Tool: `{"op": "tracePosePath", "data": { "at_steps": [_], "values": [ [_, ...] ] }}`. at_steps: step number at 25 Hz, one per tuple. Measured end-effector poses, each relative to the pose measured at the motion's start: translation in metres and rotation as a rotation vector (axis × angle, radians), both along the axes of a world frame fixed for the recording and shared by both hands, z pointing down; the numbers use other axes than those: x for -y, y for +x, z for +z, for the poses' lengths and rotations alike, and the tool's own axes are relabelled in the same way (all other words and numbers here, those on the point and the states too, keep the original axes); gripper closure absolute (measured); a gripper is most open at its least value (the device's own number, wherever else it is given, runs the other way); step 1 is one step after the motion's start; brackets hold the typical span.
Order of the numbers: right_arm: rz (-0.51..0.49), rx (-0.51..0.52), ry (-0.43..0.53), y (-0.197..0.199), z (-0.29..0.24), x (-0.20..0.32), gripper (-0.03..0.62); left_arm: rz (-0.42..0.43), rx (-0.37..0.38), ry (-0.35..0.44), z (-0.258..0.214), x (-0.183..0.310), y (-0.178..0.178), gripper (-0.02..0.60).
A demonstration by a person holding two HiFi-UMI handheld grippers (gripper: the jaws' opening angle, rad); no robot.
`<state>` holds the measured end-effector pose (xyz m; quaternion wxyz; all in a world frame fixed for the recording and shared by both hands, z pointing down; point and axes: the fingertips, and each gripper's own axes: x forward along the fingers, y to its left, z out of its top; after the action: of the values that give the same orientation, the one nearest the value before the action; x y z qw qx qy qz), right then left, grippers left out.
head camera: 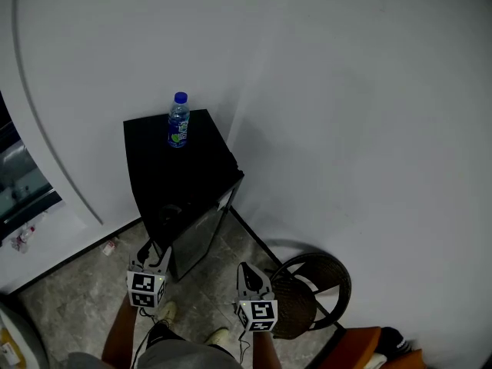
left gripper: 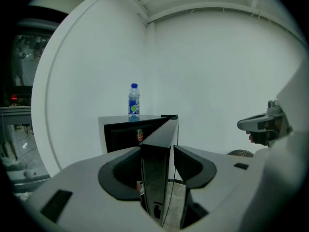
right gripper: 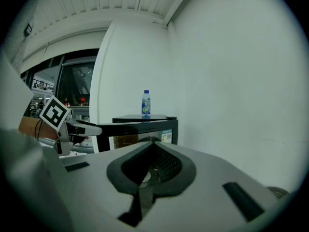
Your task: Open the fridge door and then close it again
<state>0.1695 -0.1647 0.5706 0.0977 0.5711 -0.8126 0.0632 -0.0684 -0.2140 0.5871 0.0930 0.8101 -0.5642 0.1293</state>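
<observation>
A small black fridge (head camera: 175, 177) stands against the white wall with its door (head camera: 204, 227) swung partly open. My left gripper (head camera: 156, 254) is at the door's free edge. In the left gripper view the door edge (left gripper: 157, 178) runs upright between the two jaws, which are closed on it. A can (left gripper: 139, 135) shows inside the fridge. My right gripper (head camera: 247, 272) hangs to the right of the door, shut with nothing in it; its jaws meet in the right gripper view (right gripper: 153, 140). A blue-capped water bottle (head camera: 178, 120) stands on the fridge top.
A round wicker chair (head camera: 314, 289) stands on the floor just right of my right gripper. The white wall runs close behind the fridge and along the right. The person's shoes (head camera: 217, 335) are on the tiled floor in front of the fridge.
</observation>
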Motion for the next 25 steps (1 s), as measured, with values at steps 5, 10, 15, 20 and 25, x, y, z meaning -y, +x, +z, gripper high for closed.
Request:
{"op": "tracePosePath", "data": {
  "at_steps": [5,10,15,20,25],
  "values": [
    [-0.029,-0.007,-0.004,0.007,0.002,-0.002,0.569,-0.006,-0.008,0.005,-0.001,-0.008,0.011,0.367],
    [-0.055,-0.016,-0.002,0.012,0.002,-0.007,0.569,-0.013,-0.012,0.012,-0.001,-0.017,0.021,0.367],
    [-0.075,-0.02,-0.002,0.02,0.005,-0.013,0.569,-0.022,-0.012,0.028,0.0,-0.026,0.031,0.367],
    [-0.09,-0.021,0.004,0.031,0.005,-0.017,0.569,-0.037,-0.012,0.034,-0.001,-0.035,0.043,0.367],
    [-0.104,-0.016,0.013,0.041,0.004,-0.02,0.569,-0.054,-0.004,0.029,-0.001,-0.044,0.054,0.367]
  ]
}}
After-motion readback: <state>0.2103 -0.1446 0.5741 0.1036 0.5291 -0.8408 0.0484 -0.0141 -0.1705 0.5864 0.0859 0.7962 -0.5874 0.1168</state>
